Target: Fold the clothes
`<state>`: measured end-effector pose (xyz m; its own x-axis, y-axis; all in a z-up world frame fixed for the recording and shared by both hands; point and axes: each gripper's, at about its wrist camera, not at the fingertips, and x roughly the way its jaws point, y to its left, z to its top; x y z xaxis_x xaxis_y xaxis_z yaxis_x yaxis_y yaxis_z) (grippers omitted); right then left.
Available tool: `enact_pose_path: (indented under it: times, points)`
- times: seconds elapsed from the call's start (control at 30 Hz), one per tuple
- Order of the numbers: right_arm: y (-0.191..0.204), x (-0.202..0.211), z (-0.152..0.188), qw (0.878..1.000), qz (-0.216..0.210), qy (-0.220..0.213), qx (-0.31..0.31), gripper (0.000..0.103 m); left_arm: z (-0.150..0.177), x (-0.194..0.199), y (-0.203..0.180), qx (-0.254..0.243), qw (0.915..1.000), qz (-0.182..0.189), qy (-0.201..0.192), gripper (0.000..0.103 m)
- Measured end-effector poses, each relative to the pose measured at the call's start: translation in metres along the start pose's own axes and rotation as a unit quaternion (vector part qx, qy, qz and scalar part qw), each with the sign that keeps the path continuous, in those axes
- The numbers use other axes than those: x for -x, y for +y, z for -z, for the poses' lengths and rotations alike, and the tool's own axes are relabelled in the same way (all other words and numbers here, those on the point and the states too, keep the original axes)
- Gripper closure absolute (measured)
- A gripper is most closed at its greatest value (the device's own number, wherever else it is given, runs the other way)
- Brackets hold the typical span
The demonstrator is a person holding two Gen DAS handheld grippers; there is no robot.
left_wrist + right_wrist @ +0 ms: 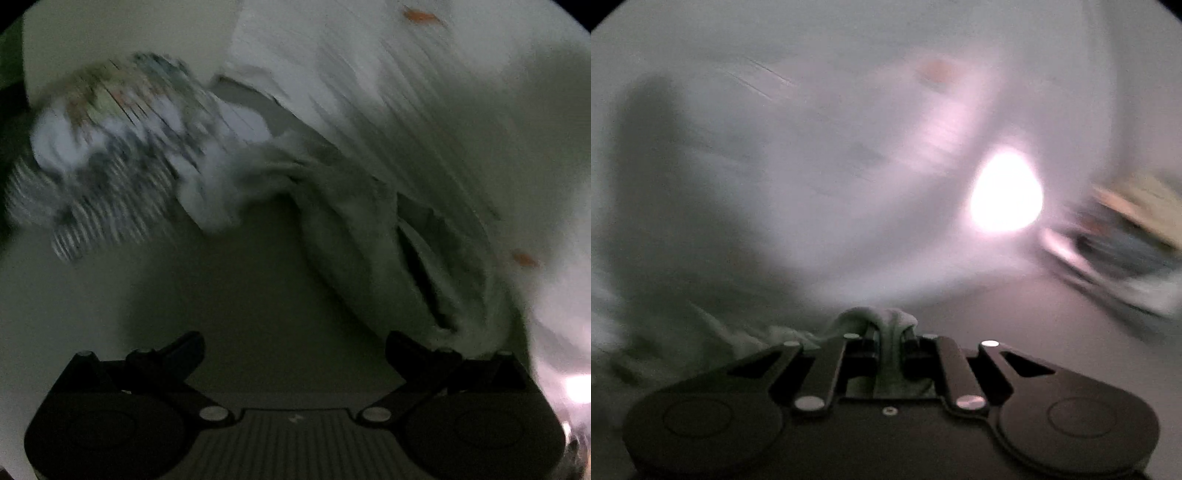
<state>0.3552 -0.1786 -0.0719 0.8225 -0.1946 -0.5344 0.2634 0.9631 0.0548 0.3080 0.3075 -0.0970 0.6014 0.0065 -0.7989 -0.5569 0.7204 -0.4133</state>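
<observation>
A pale grey-white garment (369, 229) hangs and drapes across the right half of the left wrist view, blurred by motion, with a dark slit-like fold in it. My left gripper (295, 350) is open and empty, its right finger close beside the cloth's lower edge. In the right wrist view my right gripper (888, 350) is shut on a bunched fold of the same pale cloth (882, 321), which spreads away to the left. The cloth fills most of that view and is lit from behind by a bright spot.
A heap of other clothes (110, 158), striped and patterned, lies at the left on a pale surface (240, 277). Blurred flat objects (1126, 240), one tan-coloured, sit at the right edge of the right wrist view. Both views are dim and smeared.
</observation>
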Motion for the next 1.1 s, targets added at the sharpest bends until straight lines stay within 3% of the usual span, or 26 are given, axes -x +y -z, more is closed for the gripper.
enact_pose_path:
  times: [0.13, 0.23, 0.27, 0.5, 0.6, 0.7, 0.97, 1.07, 1.1]
  points:
    - [-0.043, -0.003, 0.029, 0.996, 0.015, 0.088, -0.025, 0.078, 0.035, -0.001, -0.028, -0.012, 0.9996, 0.015, 0.021, 0.001]
    - [-0.033, 0.008, 0.037, 0.997, 0.015, 0.069, 0.008, 0.067, 0.047, 0.001, -0.043, -0.010, 0.9994, 0.022, 0.022, 0.001]
    - [-0.030, 0.008, 0.035, 0.998, 0.006, 0.060, 0.013, 0.057, 0.048, 0.001, -0.046, -0.009, 0.9995, 0.024, 0.021, 0.001]
    - [0.020, -0.005, 0.009, 0.992, -0.110, 0.023, 0.057, 0.054, 0.041, -0.013, -0.059, 0.001, 0.9998, 0.017, 0.004, 0.001]
    - [0.049, -0.032, 0.013, 0.985, -0.152, 0.048, 0.071, 0.049, 0.027, -0.030, -0.061, 0.003, 1.0000, 0.004, 0.004, 0.002]
    - [0.072, -0.056, 0.023, 0.977, -0.175, 0.100, 0.071, 0.046, 0.010, -0.052, -0.065, -0.007, 0.9999, 0.000, 0.008, 0.003]
    - [0.102, -0.075, 0.076, 0.948, -0.162, 0.179, 0.209, 0.023, -0.022, -0.134, -0.084, -0.055, 0.9961, -0.044, 0.052, 0.003]
    - [0.106, -0.084, 0.090, 0.937, -0.142, 0.213, 0.236, 0.021, -0.024, -0.155, -0.091, -0.072, 0.9942, -0.051, 0.062, 0.004]
    - [0.106, -0.087, 0.093, 0.937, -0.130, 0.219, 0.240, 0.022, -0.024, -0.161, -0.093, -0.077, 0.9936, -0.053, 0.065, 0.010]
